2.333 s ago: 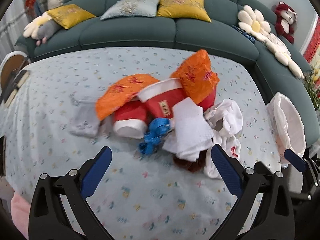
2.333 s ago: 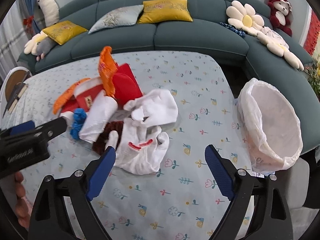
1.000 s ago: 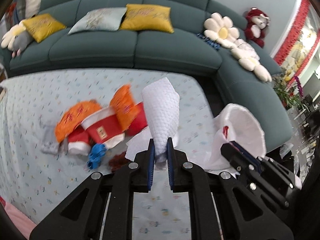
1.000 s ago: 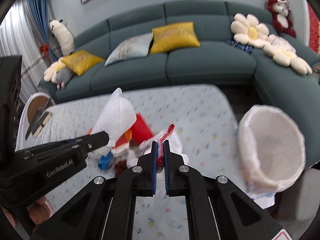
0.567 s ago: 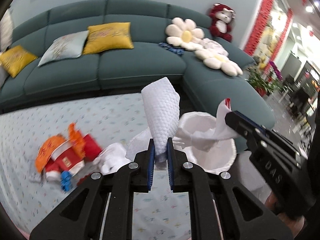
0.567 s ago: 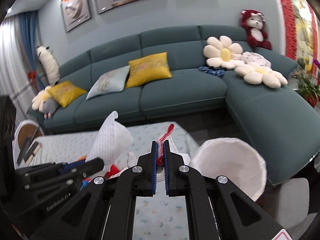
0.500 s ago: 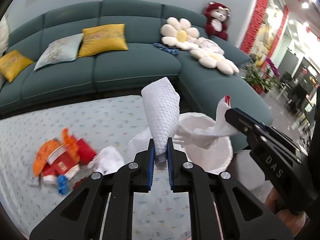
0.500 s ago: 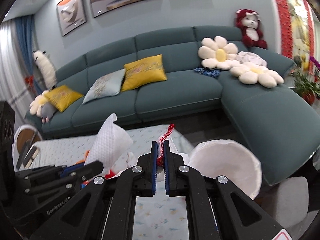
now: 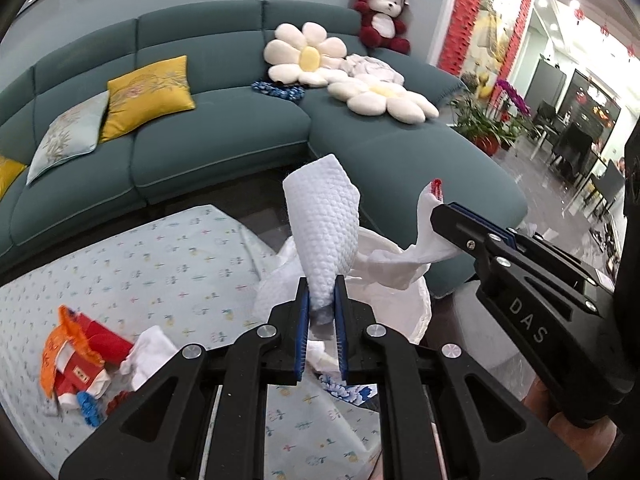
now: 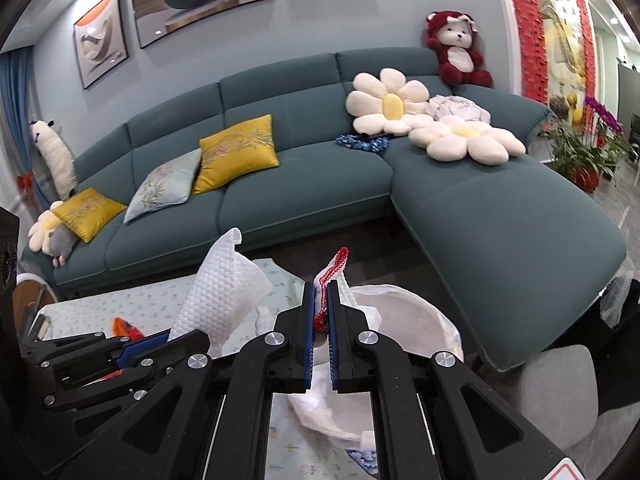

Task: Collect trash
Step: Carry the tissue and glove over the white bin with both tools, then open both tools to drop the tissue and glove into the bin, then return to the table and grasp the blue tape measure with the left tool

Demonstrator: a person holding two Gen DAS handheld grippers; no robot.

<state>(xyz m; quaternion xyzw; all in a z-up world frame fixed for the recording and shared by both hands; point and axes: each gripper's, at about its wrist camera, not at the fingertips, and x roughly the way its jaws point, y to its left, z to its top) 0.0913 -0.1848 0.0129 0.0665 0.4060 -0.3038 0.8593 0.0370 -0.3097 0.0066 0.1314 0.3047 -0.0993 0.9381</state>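
My left gripper (image 9: 321, 298) is shut on a white quilted paper towel (image 9: 324, 224), held up over the near rim of a white trash bag (image 9: 420, 304). My right gripper (image 10: 320, 308) is shut on a white plastic bag with a red edge (image 10: 334, 266), which hangs over the trash bag (image 10: 420, 320). In the left wrist view the right gripper (image 9: 444, 210) holds that plastic bag (image 9: 424, 240) above the trash bag's opening. In the right wrist view the paper towel (image 10: 224, 288) and the left gripper (image 10: 132, 352) show at the left.
A pile of trash remains on the patterned tablecloth (image 9: 168, 264) at the left: red and orange packaging (image 9: 76, 356), a white crumpled piece (image 9: 148, 352), a blue bit (image 9: 88, 402). A teal sofa (image 9: 224, 128) with cushions stands behind. A grey stool (image 10: 560, 384) is by the trash bag.
Both grippers closed on items from the pile, lifted them and swung right to the trash bag. In the last half second they moved slightly further over the bag.
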